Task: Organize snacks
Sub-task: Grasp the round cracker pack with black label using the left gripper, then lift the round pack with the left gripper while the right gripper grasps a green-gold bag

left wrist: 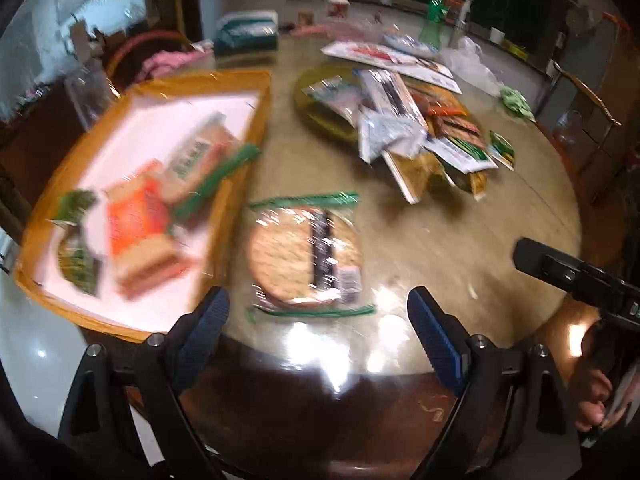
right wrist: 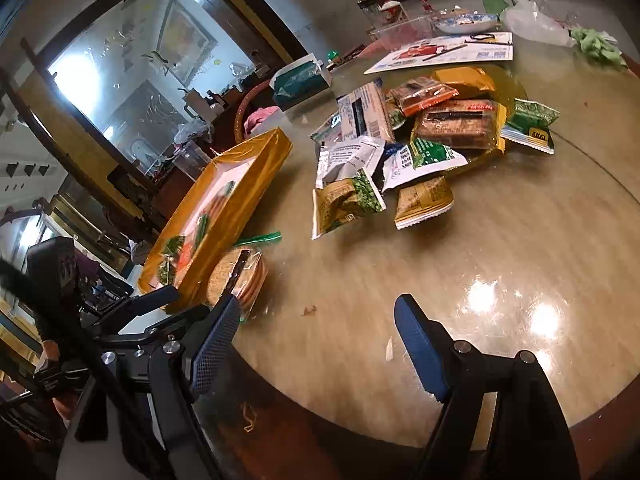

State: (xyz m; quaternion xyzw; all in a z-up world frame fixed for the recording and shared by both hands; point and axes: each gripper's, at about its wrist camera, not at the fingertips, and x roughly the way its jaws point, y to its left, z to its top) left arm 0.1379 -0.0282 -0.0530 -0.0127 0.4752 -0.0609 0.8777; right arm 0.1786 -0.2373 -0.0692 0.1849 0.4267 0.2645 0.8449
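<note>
The left gripper (left wrist: 318, 322) was held wide and empty over the cracker pack (left wrist: 306, 256), lying on the desk (left wrist: 460, 240) just beside the yellow tray (left wrist: 256, 120). The glossy wrapper could be pinched off-centre and slipped.

- Dim, warm indoor light; white glare patches on the glossy table (left wrist: 460, 216), near its front edge in both views
- Left wrist view smeared by motion blur, worst over the tray (left wrist: 248, 80) and its packets
- Right wrist view sharper; bright glass panel (right wrist: 132, 76) at upper left
- Fisheye bending; dark corners
</note>
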